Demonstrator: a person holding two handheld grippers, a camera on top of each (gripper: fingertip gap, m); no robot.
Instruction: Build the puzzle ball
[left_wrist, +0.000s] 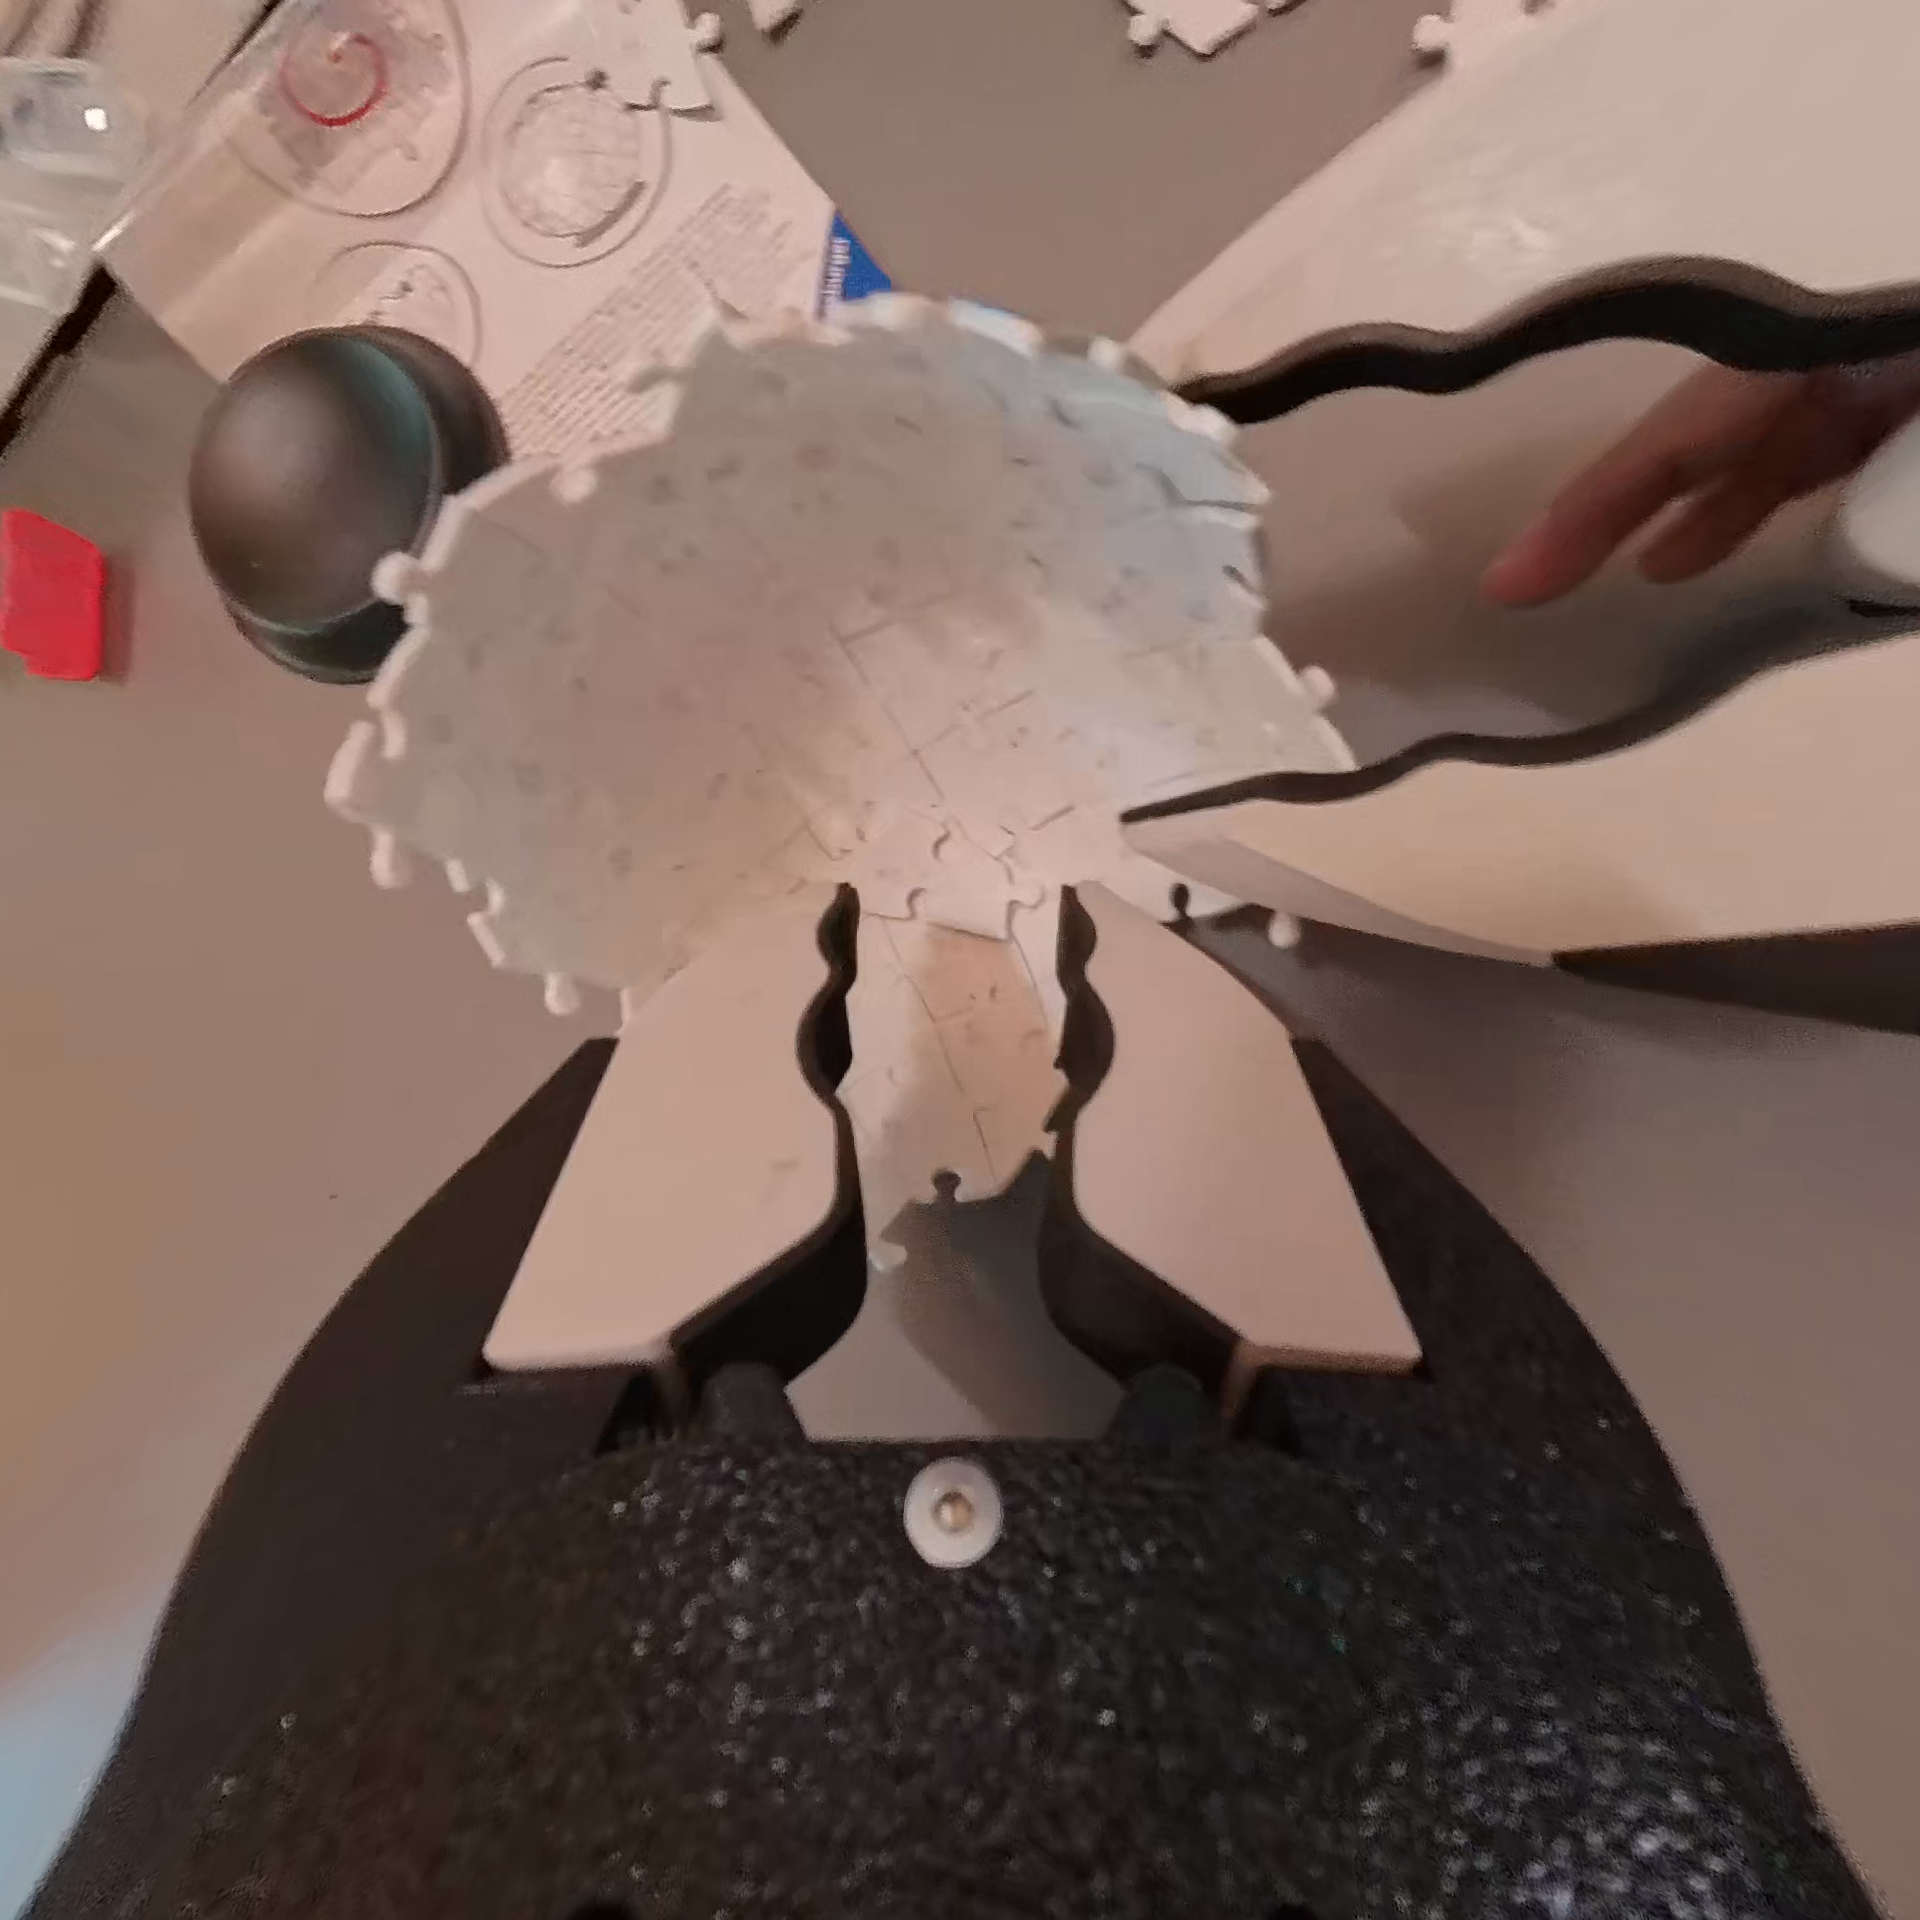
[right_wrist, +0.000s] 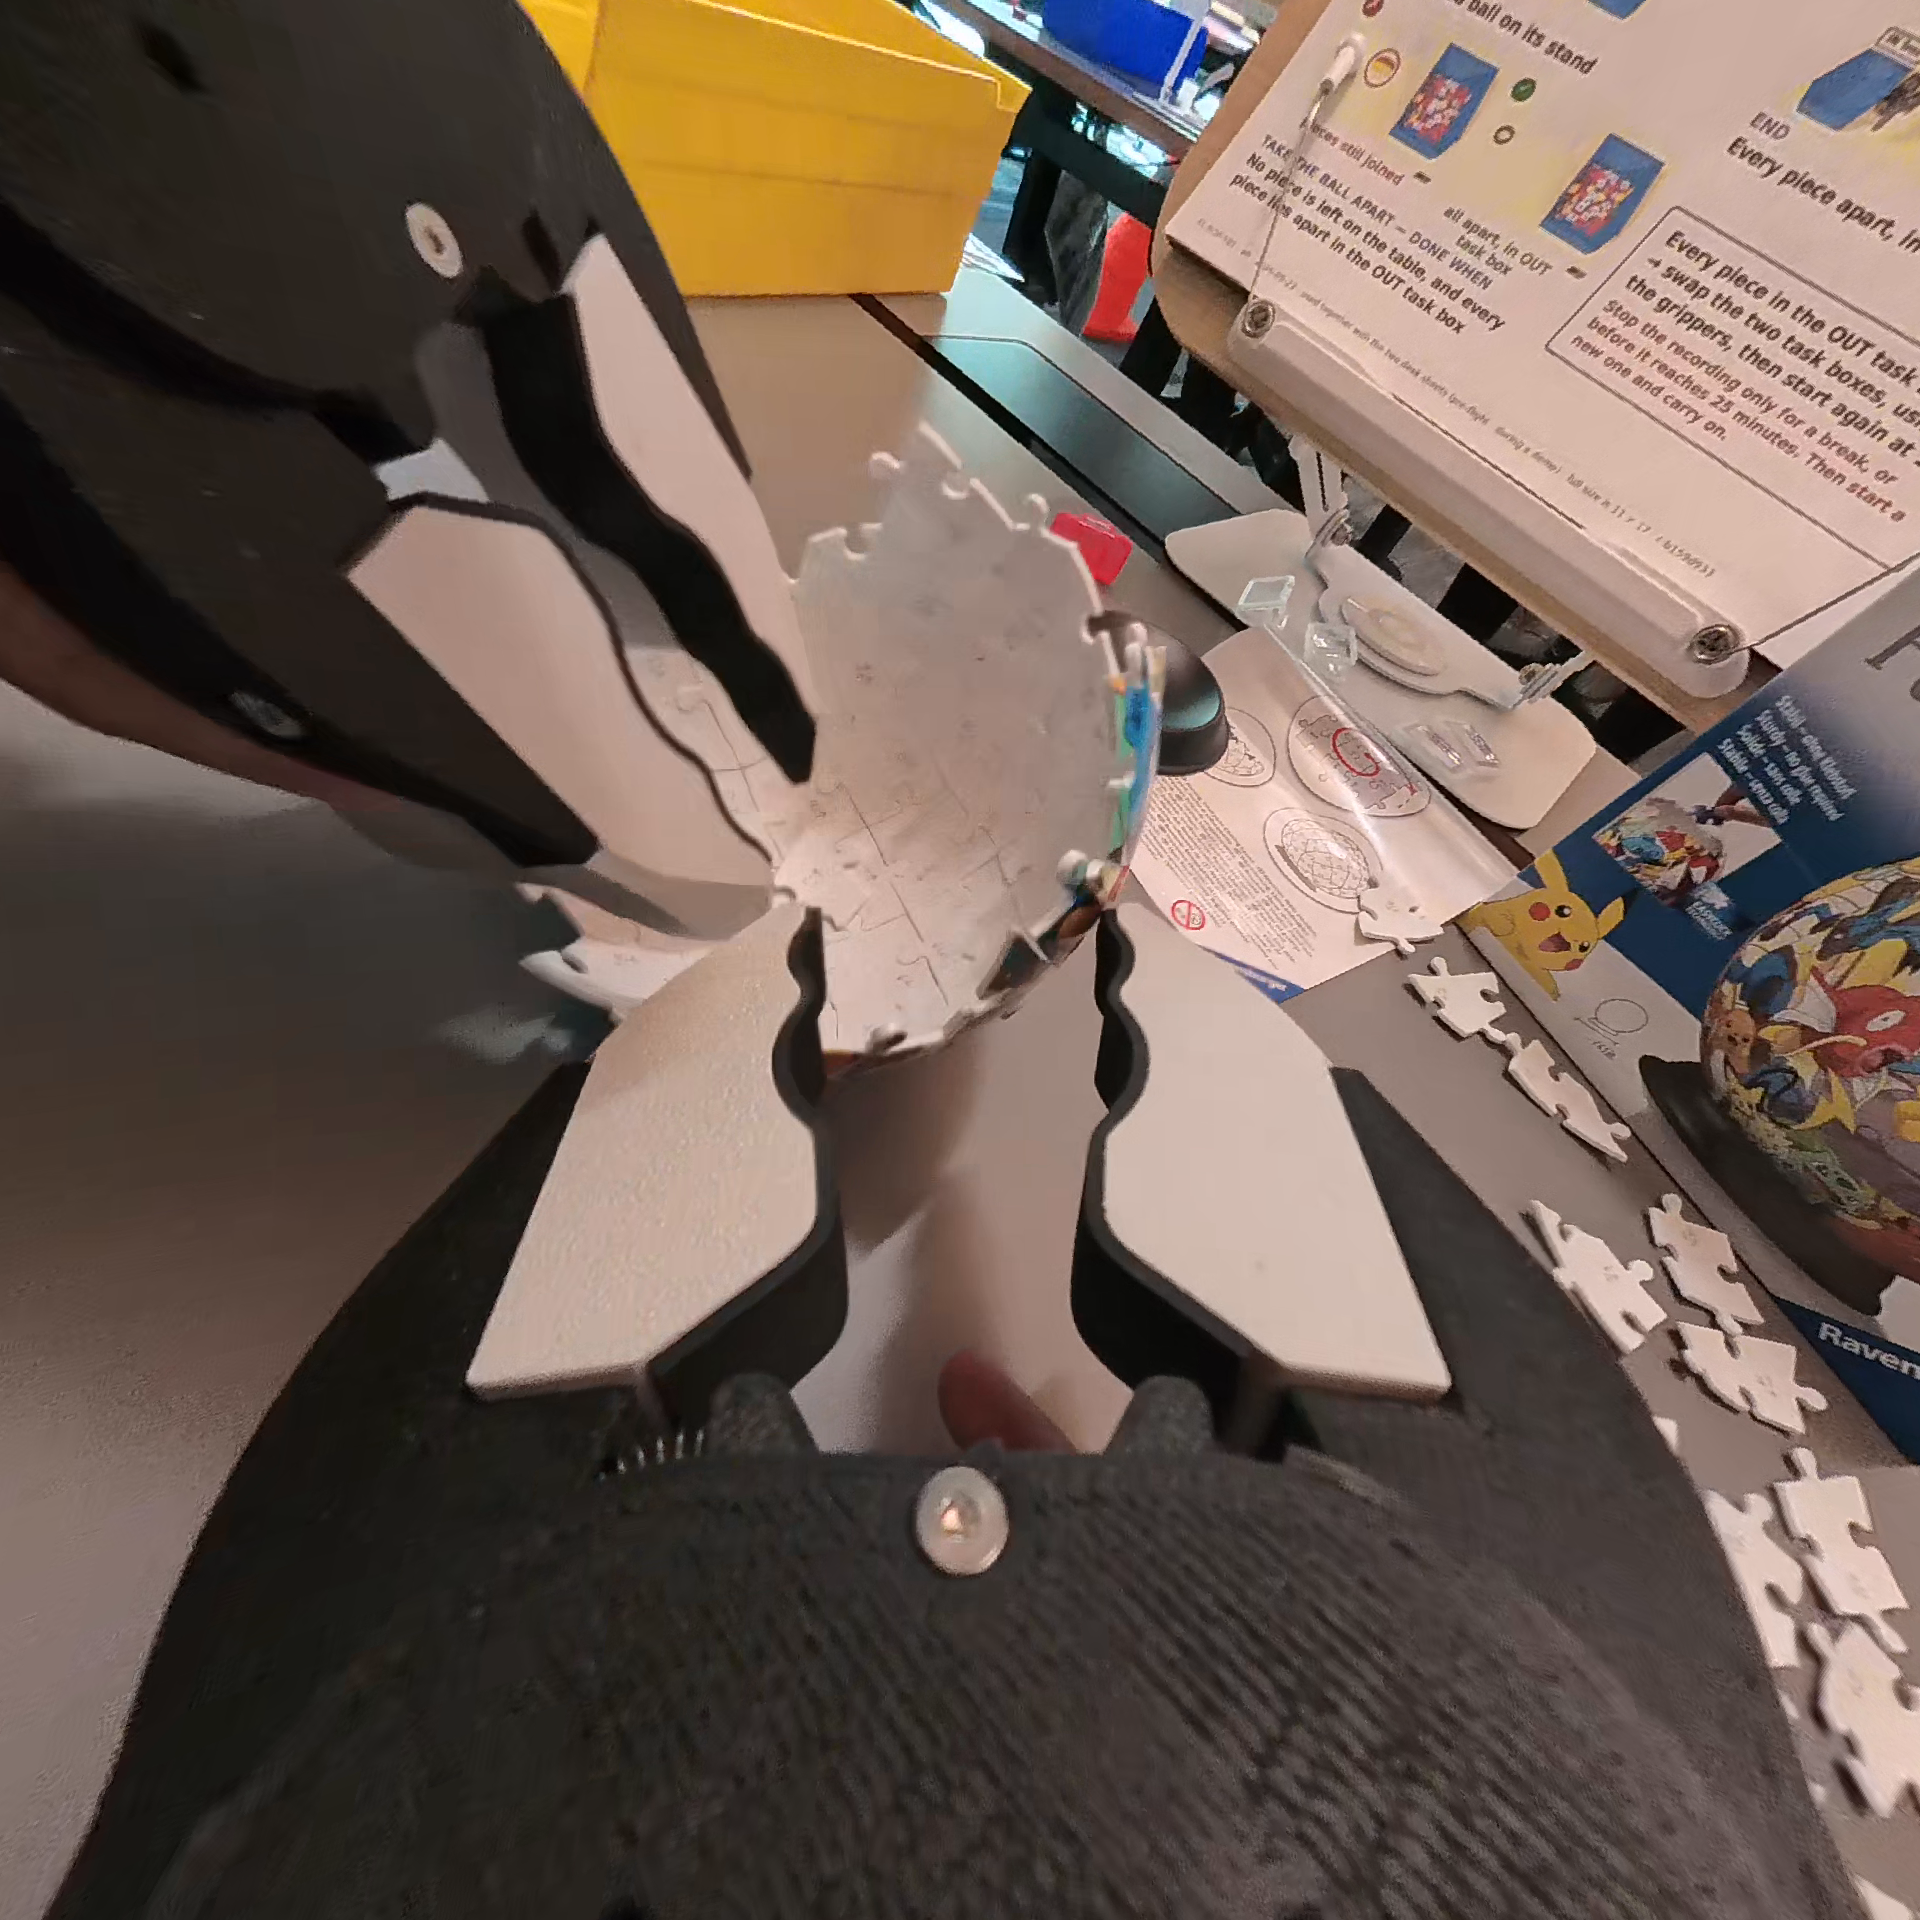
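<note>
My left gripper (left_wrist: 956, 1049) is clamped on the half-built puzzle ball (left_wrist: 810, 644) at mid-frame; my right gripper (right_wrist: 951, 997), fingers apart, brackets its lower rim; loose pieces (right_wrist: 1704, 1320) lie lower right; a dark stand (left_wrist: 312, 499) sits upper left.

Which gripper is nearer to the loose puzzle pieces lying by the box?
Right. The right gripper is beside the loose pieces on the table, reaching toward the half-built shell. The left gripper comes in from the far side, away from them, and grips the shell.
</note>
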